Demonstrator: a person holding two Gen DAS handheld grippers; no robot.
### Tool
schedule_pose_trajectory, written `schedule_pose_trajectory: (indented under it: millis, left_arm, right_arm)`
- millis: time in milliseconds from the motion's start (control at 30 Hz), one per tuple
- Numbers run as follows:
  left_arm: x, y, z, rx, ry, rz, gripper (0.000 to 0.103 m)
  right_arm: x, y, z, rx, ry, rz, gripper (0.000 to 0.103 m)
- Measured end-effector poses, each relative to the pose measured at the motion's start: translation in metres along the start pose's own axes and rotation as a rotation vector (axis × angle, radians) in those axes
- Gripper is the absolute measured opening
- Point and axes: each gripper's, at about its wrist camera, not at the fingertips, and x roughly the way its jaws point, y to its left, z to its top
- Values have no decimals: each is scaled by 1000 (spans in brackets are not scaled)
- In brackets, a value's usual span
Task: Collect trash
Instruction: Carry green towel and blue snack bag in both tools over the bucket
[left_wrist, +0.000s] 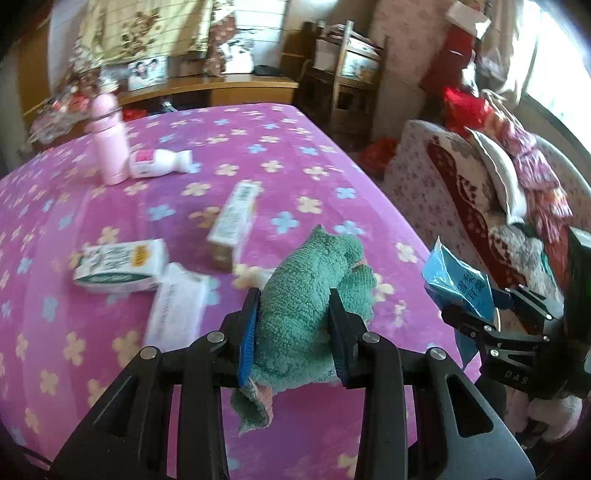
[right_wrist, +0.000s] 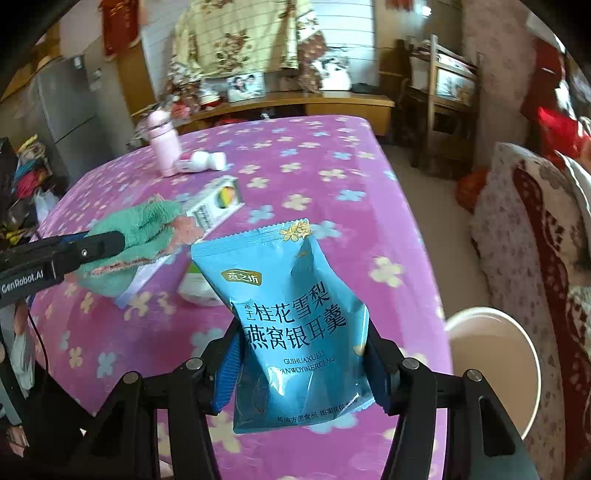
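My left gripper (left_wrist: 293, 299) is shut on a crumpled green cloth (left_wrist: 314, 269) with pink trim, held above the pink flowered tablecloth (left_wrist: 295, 147). To its right my right gripper (left_wrist: 476, 314) grips a blue snack packet (left_wrist: 454, 280). In the right wrist view the right gripper (right_wrist: 301, 336) is shut on the lower half of that blue packet (right_wrist: 280, 280), which stands upright between the pads. The left gripper (right_wrist: 110, 243) with the green cloth (right_wrist: 147, 229) shows at the left, over the table.
On the table stand a pink bottle (left_wrist: 109, 140), a white bottle (left_wrist: 159, 164) lying beside it, two cartons (left_wrist: 232, 221) (left_wrist: 118, 269) and a tissue pack (left_wrist: 177, 306). A white bucket (right_wrist: 495, 369) stands off the table's right edge. A patterned sofa (left_wrist: 480, 206) lies to the right.
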Motion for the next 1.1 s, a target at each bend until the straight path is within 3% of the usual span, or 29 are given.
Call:
schedule_pose_trajectory:
  millis: [500, 1100]
  left_arm:
    - [53, -102, 10, 147, 57, -85, 32]
    - [104, -190, 7, 238, 137, -172, 32]
  right_arm:
    - [-20, -100, -26, 150, 5, -131, 57]
    - [-16, -192, -73, 318, 73, -219, 58]
